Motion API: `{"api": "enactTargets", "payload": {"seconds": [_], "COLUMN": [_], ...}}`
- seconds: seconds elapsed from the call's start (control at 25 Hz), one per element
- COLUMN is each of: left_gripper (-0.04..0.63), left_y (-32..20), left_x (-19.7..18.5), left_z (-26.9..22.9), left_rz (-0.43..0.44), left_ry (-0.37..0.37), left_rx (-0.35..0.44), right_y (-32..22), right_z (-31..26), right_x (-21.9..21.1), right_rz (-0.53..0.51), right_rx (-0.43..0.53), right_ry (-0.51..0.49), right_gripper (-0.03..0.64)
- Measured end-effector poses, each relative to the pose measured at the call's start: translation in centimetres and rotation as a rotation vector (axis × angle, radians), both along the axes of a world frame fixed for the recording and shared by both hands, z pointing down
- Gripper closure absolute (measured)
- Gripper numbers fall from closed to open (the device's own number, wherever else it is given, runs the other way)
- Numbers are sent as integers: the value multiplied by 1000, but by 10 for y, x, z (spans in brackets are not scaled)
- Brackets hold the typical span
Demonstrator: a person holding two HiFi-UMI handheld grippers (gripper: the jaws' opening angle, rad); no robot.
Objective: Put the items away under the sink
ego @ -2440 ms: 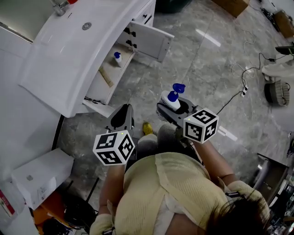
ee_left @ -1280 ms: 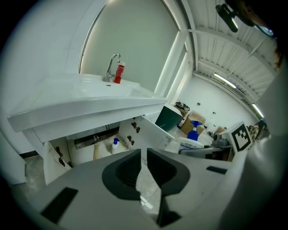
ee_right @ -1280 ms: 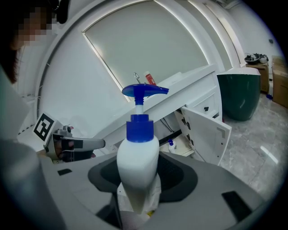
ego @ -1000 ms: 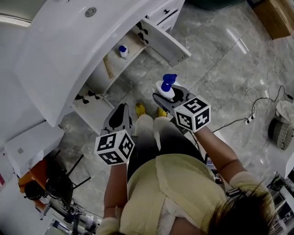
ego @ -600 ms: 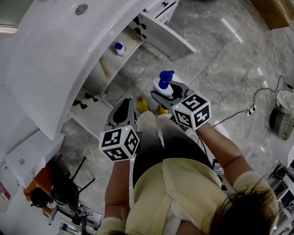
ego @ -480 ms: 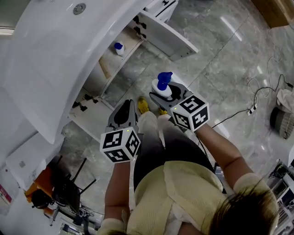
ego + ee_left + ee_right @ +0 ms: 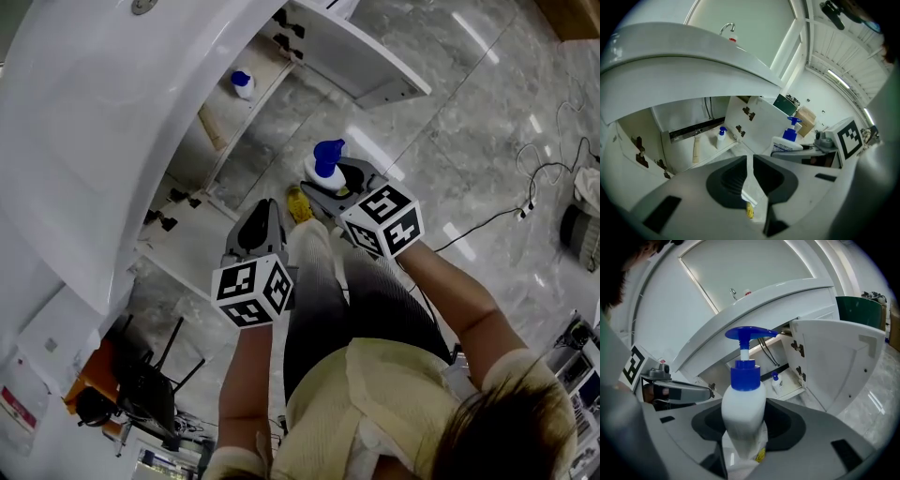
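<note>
A white pump bottle (image 7: 323,167) with a blue head stands upright between the jaws of my right gripper (image 7: 330,183), which is shut on its body (image 7: 743,413). My left gripper (image 7: 262,214) hangs beside it on the left, shut with nothing held (image 7: 750,157). Both point down towards the open cabinet under the white sink (image 7: 103,122). On the cabinet shelf stand a small white bottle with a blue cap (image 7: 242,84) (image 7: 721,137) (image 7: 776,383) and a pale wooden stick (image 7: 214,131) (image 7: 696,150). The held bottle (image 7: 787,140) also shows in the left gripper view.
One cabinet door (image 7: 361,61) (image 7: 839,362) swings out over the grey marble floor; another open door (image 7: 192,248) lies near my left gripper. The person's yellow shoe (image 7: 298,202) is below the grippers. Cables (image 7: 525,202) trail at right, a black stand (image 7: 141,394) at lower left.
Both grippers have sunk lower and nearer the open cabinet, and the sink now fills more of the head view. The pump bottle stays in the right gripper.
</note>
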State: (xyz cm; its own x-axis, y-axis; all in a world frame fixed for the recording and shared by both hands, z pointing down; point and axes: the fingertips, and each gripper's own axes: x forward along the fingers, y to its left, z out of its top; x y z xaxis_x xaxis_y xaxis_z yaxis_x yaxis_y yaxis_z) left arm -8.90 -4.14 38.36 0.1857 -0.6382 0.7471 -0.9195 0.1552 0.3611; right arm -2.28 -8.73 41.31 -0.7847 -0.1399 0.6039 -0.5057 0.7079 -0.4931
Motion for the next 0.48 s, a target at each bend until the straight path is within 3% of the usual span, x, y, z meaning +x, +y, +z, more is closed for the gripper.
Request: {"api": "enactTargets", "payload": {"seconds": [0.48], "left_gripper": [522], "left_y": [-19], "left_x": [-16], "left_z": [44], "left_rz": [-44], "left_ry": [16], "left_rx": [-12], "right_y": [-9], "right_z": [65], "right_x": [-29], "right_rz": [-46], "right_rx": [8], "right_ry": [26], "right_gripper": [399]}}
